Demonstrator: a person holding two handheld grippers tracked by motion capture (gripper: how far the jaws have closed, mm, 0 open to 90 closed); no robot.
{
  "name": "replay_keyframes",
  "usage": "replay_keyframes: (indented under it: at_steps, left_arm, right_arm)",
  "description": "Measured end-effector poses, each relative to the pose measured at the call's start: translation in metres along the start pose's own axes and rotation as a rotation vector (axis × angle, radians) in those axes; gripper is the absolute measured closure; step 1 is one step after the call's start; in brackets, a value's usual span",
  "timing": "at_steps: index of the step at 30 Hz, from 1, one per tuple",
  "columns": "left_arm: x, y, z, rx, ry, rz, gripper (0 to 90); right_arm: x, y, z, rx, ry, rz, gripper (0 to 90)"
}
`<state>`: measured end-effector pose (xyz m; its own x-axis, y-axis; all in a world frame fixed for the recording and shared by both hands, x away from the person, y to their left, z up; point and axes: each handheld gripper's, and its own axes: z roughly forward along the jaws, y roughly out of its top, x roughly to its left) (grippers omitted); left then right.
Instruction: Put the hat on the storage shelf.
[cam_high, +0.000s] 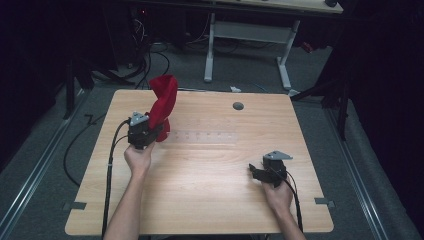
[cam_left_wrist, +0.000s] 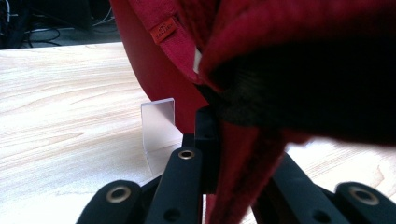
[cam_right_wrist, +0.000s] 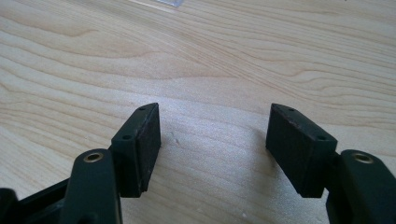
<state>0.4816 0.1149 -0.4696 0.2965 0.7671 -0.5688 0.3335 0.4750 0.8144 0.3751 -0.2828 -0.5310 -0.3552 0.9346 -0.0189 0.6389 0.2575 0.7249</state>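
At far left of the wooden table (cam_high: 210, 165), the left gripper (cam_high: 150, 131) is clamped on a red cloth (cam_high: 164, 102), lifting it upright. Near right, the right gripper (cam_high: 260, 172) rests low, jaws apart.

Red cloth's (cam_left_wrist: 261, 56) label text illegible; right jaw behind folds

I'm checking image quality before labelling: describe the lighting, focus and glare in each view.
High view: the table is brightly lit with a pale glare patch at its middle, while the surrounding room falls into near-black. Left gripper view: the red cloth sits so close that its lower fold goes dark and soft, while its small label stays readable as a shape. Right gripper view: evenly lit, wood grain sharp, the right gripper casting soft shadows.
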Motion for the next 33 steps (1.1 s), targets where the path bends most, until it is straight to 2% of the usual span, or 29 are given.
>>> replay_keyframes:
  at_steps: [4, 7, 11, 14, 17, 21, 25, 30, 33]
  left_arm:
    - [0.001, 0.001, -0.003, 0.013, 0.005, -0.024, 81.6]
    - [0.001, 0.000, -0.006, 0.038, 0.005, -0.004, 80.3]
    - [0.001, -0.001, -0.008, 0.059, 0.029, 0.016, 72.8]
    - [0.002, 0.000, -0.011, 0.048, 0.036, 0.005, 64.9]
    - [0.002, 0.001, -0.013, 0.038, 0.037, 0.007, 55.3]
    - [0.002, 0.003, -0.019, 0.034, 0.041, 0.015, 47.0]
    - [0.003, 0.005, -0.025, 0.033, 0.051, 0.010, 43.6]
    - [0.001, 0.004, -0.031, 0.047, 0.059, 0.047, 40.1]
    - [-0.002, 0.003, -0.035, 0.061, 0.055, 0.056, 38.1]
  right_arm:
    - [0.000, 0.000, 0.000, 0.000, 0.000, -0.001, 35.7]
    - [0.000, 0.000, 0.000, 0.000, 0.001, -0.001, 35.7]
    - [0.000, 0.000, 0.000, 0.000, 0.001, -0.001, 35.7]
    - [0.000, 0.000, 0.000, 0.000, 0.002, -0.002, 35.7]
    - [0.000, 0.000, 0.000, 0.000, 0.002, -0.002, 35.7]
    - [0.000, 0.000, 0.000, 0.000, 0.002, -0.001, 35.6]
    - [0.000, 0.000, 0.000, 0.000, 0.002, -0.001, 35.6]
    - [0.000, 0.000, 0.000, 0.000, 0.002, -0.002, 35.6]
    - [0.000, 0.000, 0.000, 0.000, 0.002, -0.002, 35.6]
